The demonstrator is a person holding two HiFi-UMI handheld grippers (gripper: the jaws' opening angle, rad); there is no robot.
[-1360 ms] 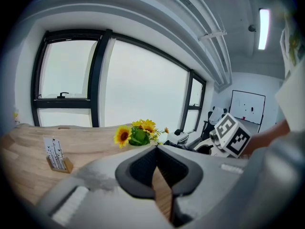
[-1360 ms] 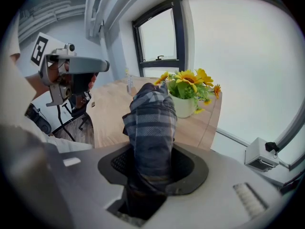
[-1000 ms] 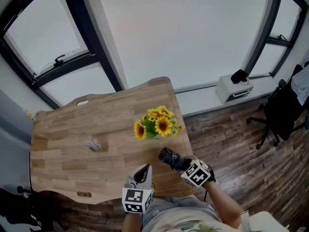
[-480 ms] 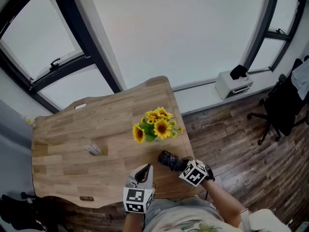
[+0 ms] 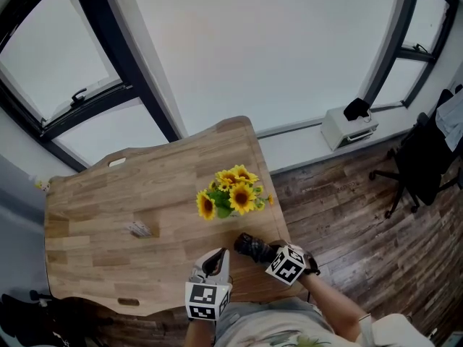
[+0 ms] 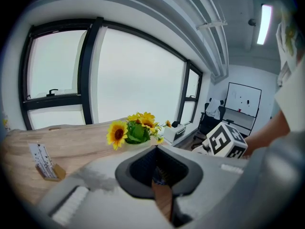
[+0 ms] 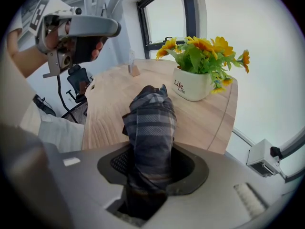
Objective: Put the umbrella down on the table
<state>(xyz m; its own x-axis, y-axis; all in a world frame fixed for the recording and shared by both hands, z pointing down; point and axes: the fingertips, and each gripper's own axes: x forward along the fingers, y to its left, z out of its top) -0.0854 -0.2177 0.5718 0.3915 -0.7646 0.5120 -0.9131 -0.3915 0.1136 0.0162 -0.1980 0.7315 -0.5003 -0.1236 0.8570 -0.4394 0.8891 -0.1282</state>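
Observation:
My right gripper (image 5: 265, 252) is shut on a folded dark plaid umbrella (image 5: 252, 245), which pokes out past the jaws toward the sunflowers. In the right gripper view the umbrella (image 7: 149, 128) stands between the jaws, tilted down over the wooden table (image 7: 109, 104); whether its tip touches the wood I cannot tell. My left gripper (image 5: 213, 261) hovers over the table's near edge, to the left of the umbrella, jaws together and empty. Through the left gripper (image 6: 159, 175) only a thin slit of wood shows.
A white pot of sunflowers (image 5: 228, 198) stands just beyond the umbrella, close to the table's right edge (image 5: 278, 219). A small card holder (image 5: 139, 229) sits mid-table at the left. A white box (image 5: 349, 127) and an office chair (image 5: 419, 166) stand on the floor to the right.
My right gripper has sunk a little toward the table with the umbrella still in it. The left gripper has hardly shifted.

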